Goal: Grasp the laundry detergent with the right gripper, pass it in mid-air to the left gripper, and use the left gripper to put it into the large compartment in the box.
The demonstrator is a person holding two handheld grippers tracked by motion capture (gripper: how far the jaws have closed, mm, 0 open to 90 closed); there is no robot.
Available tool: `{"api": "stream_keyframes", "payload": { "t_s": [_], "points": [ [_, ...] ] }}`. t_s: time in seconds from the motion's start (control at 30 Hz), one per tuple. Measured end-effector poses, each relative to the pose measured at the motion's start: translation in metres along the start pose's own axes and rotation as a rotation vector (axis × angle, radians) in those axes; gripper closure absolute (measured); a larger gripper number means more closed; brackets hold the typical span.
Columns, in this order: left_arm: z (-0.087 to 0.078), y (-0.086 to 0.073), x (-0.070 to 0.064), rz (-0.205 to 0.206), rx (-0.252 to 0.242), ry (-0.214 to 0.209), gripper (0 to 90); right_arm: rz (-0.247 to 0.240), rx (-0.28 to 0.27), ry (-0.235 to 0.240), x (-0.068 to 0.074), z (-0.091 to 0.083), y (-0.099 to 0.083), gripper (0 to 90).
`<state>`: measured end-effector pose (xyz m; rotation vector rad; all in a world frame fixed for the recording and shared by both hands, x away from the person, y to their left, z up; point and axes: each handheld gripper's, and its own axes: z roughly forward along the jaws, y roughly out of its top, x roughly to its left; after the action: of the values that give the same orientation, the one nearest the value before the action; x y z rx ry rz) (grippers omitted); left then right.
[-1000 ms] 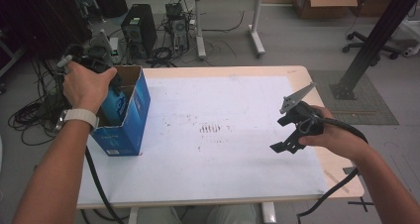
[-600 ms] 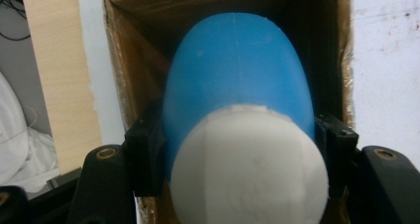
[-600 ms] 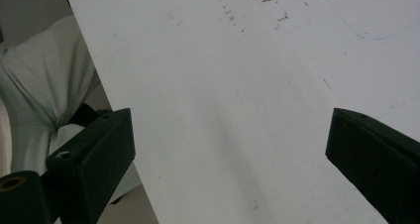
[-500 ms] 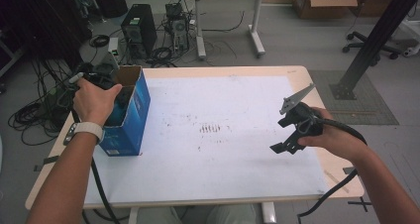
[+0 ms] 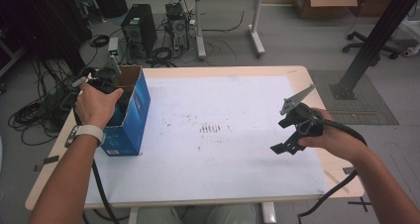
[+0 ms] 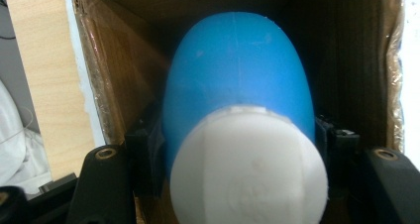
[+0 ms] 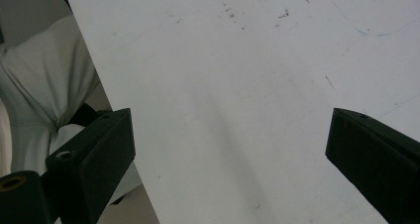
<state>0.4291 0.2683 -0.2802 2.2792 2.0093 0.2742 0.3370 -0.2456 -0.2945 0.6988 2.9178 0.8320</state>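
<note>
Blue bottle (image 6: 237, 85) clamped in left tongs (image 6: 237, 149) inside box (image 5: 133, 105), right tongs (image 5: 289, 135) hovering agape

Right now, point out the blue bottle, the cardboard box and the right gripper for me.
blue bottle (image 6: 237, 80), left gripper view, on its blue body above the white cap.
cardboard box (image 5: 137, 102), high view, on its blue outer side wall.
right gripper (image 7: 230, 154), right gripper view, midway between its open jaws.
</note>
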Motion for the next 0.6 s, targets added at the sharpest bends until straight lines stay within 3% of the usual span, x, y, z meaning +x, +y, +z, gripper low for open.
{"api": "stream_keyframes", "payload": {
  "t_s": [0.6],
  "points": [
    [0.0026, 0.0016, 0.0007, 0.011, 0.015, -0.010, 33.0, -0.010, 0.006, 0.006, 0.0011, 0.0046, 0.0012, 5.3]
  ]
}}
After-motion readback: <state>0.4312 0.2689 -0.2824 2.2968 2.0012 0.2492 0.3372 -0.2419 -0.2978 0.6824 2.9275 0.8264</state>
